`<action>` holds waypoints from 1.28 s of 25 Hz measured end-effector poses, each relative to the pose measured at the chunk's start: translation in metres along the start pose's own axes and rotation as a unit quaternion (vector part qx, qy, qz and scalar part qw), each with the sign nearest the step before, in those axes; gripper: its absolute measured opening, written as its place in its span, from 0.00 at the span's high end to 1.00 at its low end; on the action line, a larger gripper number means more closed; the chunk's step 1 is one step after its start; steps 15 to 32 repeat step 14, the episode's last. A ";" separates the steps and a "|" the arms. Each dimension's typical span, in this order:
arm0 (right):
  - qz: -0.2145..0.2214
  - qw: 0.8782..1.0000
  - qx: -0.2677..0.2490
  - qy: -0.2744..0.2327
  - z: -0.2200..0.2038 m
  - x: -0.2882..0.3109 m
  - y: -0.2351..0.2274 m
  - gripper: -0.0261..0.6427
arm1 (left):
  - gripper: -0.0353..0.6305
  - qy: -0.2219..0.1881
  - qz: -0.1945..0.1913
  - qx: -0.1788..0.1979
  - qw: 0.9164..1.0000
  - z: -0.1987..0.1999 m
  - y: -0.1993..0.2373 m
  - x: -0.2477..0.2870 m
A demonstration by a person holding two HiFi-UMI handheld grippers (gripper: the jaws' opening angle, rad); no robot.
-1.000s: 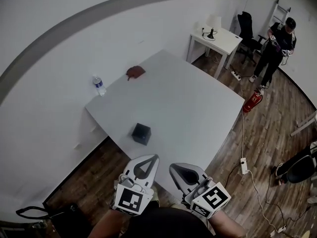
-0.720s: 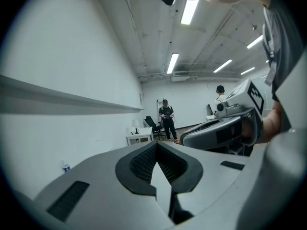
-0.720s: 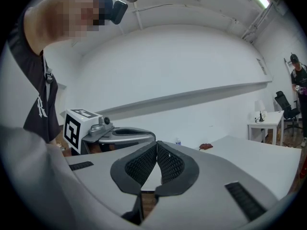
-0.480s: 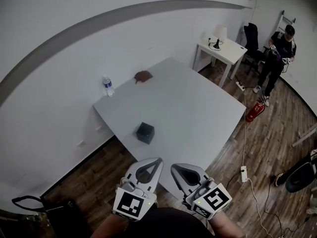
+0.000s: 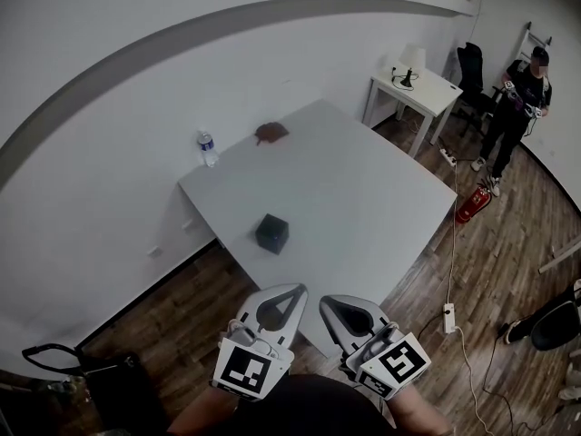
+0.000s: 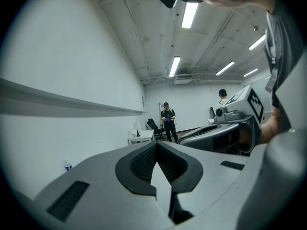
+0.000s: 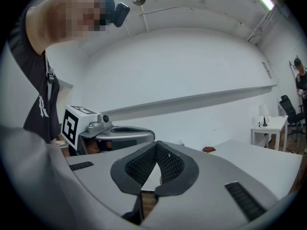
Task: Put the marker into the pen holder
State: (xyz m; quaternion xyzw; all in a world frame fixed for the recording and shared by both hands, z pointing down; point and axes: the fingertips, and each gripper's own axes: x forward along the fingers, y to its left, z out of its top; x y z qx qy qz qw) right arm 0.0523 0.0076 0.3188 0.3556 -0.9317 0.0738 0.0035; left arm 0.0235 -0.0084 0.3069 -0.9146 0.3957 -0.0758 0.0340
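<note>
At the bottom of the head view, left gripper (image 5: 292, 291): smooth grey plastic shell with a black-and-white marker cube; its ribbed black pads (image 6: 144, 163) meet at the tips, nothing between them.
Right gripper (image 5: 327, 305): same grey shell and cube, just beside the left one; its ribbed pads (image 7: 169, 163) are also pressed together at the tips and hold nothing.
Floor (image 5: 182, 325): dark wooden planks, with a white power strip (image 5: 448, 315) on a trailing cable.
Table (image 5: 363, 198): matte white, square top, ahead of both grippers.
Pen holder (image 5: 271, 233): small black boxy cup, upright near the table's near-left edge, well apart from both grippers.
Marker: cannot be made out in any view.
Bottle (image 5: 208, 148): clear plastic, upright at the table's wall-side edge.
Brown lump (image 5: 270, 133): soft-looking, near the far corner.
Wall (image 5: 136, 107): plain white with a grey band.
Far end: red fire extinguisher (image 5: 472, 205), small white desk (image 5: 418, 89), a standing person (image 5: 516, 121).
</note>
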 end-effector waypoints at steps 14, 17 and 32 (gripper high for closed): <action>0.005 1.000 0.000 0.010 -0.001 0.005 -0.004 0.94 | 0.94 0.001 0.005 -0.005 1.000 -0.002 0.005 0.004; 0.005 1.000 0.000 0.010 -0.001 0.005 -0.004 0.94 | 0.94 0.001 0.005 -0.005 1.000 -0.002 0.005 0.004; 0.005 1.000 0.000 0.010 -0.001 0.005 -0.004 0.94 | 0.94 0.001 0.005 -0.005 1.000 -0.002 0.005 0.004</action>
